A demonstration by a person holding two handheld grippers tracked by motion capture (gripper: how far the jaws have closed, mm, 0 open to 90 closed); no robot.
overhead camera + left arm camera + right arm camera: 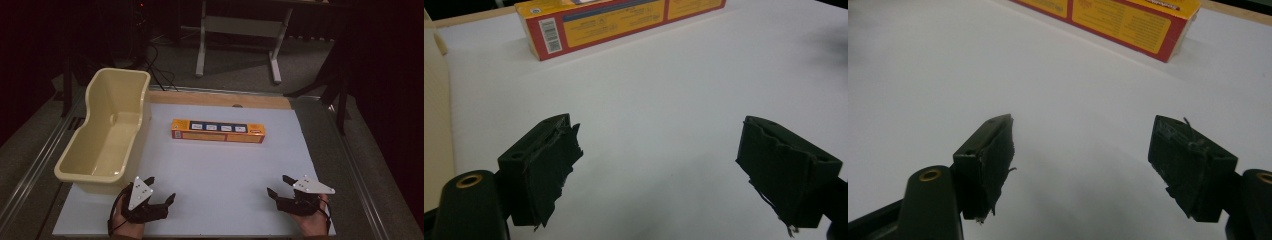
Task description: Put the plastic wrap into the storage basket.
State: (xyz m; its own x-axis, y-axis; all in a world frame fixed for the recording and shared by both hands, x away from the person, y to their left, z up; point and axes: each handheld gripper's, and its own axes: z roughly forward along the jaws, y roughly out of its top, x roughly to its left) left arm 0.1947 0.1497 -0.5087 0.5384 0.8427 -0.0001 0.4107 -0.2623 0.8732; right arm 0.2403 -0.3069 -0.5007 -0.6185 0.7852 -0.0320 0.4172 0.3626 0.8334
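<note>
So the landmark here is the long orange box (218, 130), lying flat around the middle of the white table top (220, 180), its long side running across the table; the top face has a dark blue strip with a row of small white panels, and in the left gripper view the box (619, 20) shows a barcode on its end and yellow panels with a red border along its side; the small print is too blurry to read. Off to the left of the box sits a cream plastic tub (107, 127), apart from it, open side up, hanging a bit over the left edge of the white sheet. The left gripper (159, 189) is on the near side of the box and toward the left, just beside the tub's near corner, held in a hand (129, 226) coming in from the bottom edge; its jaws are spread wide with nothing between them, just bare table showing in the gap in the left gripper view. The right gripper (278, 185) is on the near side of the box too, toward the right, well apart from it, in the other hand (312, 222); same deal, jaws released and wide, gripping nothing. Beyond the box, a strip of wood (220, 99) borders the far edge of the sheet, and there's a white table frame (240, 35) on the dark floor.
</note>
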